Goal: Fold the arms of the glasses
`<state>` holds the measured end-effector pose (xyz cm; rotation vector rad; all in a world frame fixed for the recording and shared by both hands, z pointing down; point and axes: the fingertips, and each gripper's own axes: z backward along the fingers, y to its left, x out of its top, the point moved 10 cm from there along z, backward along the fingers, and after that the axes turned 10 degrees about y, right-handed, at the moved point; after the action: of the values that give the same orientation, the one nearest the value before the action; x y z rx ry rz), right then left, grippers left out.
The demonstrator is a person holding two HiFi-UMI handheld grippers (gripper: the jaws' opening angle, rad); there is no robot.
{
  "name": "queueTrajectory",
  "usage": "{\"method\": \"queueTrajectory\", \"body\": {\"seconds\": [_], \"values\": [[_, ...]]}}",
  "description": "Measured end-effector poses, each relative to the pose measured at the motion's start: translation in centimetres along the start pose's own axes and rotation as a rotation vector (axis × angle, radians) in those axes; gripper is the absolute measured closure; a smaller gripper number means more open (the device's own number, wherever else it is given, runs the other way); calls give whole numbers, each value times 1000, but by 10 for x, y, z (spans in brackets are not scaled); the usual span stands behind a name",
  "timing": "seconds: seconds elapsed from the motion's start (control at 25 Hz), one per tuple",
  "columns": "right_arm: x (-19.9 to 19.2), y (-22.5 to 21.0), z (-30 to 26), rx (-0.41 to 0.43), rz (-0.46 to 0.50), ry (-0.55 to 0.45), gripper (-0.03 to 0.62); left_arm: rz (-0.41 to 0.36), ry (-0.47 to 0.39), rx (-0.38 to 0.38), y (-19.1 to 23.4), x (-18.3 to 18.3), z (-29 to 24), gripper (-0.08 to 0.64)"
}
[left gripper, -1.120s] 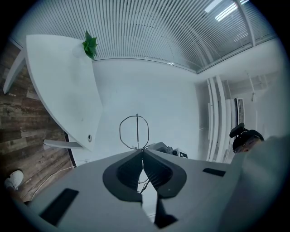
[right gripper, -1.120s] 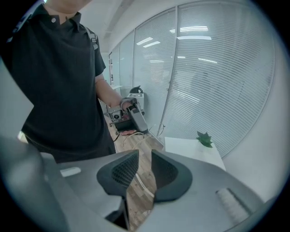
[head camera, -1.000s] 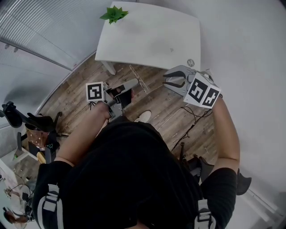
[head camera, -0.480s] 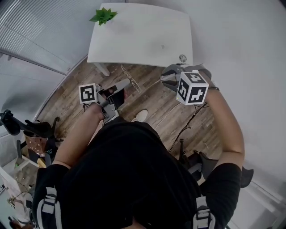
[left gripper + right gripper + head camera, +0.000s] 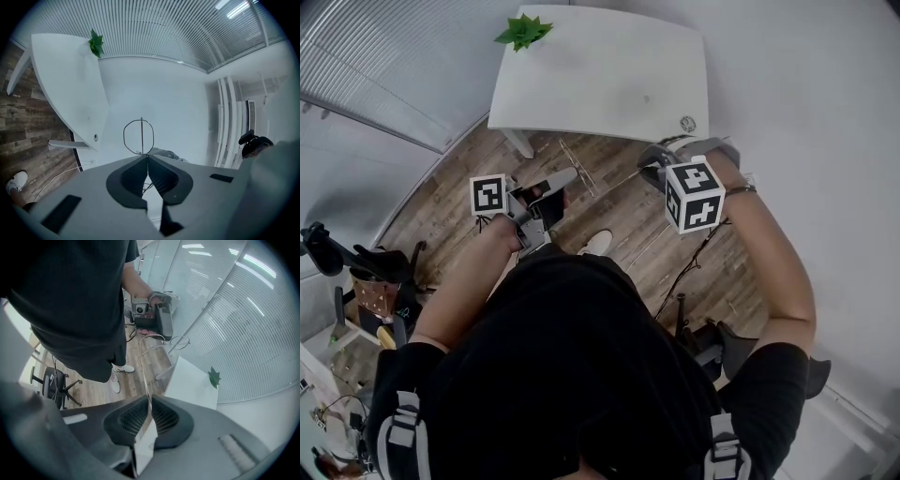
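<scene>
Thin wire-framed glasses [image 5: 579,165] hang in the air above the wooden floor, in front of the white table [image 5: 600,75]. My left gripper [image 5: 570,176] is shut on the frame; one round lens rim [image 5: 138,137] stands just beyond its closed tips [image 5: 147,157]. My right gripper [image 5: 650,172] points steeply down, its marker cube turned up at the head camera. Its jaws have just been closing, and in the right gripper view the thin arm of the glasses [image 5: 146,369] runs from the left gripper [image 5: 157,315] straight between the right gripper's [image 5: 149,401] pads, which pinch it.
A small green plant [image 5: 523,31] sits on the table's far corner. Below are a white shoe [image 5: 598,244], a cable [image 5: 694,262] on the floor and an office chair [image 5: 356,262] at the left. A white wall lies to the right.
The right gripper came down and rolled so its cube faces up, and its jaws went from open to shut on the glasses arm. The left gripper has stayed put.
</scene>
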<state>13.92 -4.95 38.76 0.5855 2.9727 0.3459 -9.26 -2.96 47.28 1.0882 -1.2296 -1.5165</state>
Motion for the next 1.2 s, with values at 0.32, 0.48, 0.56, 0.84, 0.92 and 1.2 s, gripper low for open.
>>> {"method": "queueTrajectory", "body": {"seconds": [0.32, 0.48, 0.56, 0.84, 0.92, 1.2], "values": [[14, -8, -4, -42, 93, 45, 560, 10, 22, -8, 1, 1, -3, 548], [19, -14, -4, -56, 111, 43, 552, 19, 29, -13, 1, 1, -4, 548], [19, -17, -5, -70, 122, 41, 549, 26, 32, -16, 1, 1, -6, 548], [27, -24, -7, -132, 159, 38, 540, 29, 40, -18, -1, -1, -10, 548], [30, -26, -8, -150, 170, 39, 537, 29, 42, -16, -1, -2, -11, 548], [41, -34, -12, -176, 179, 22, 531, 20, 50, -27, -3, -3, -14, 548]]}}
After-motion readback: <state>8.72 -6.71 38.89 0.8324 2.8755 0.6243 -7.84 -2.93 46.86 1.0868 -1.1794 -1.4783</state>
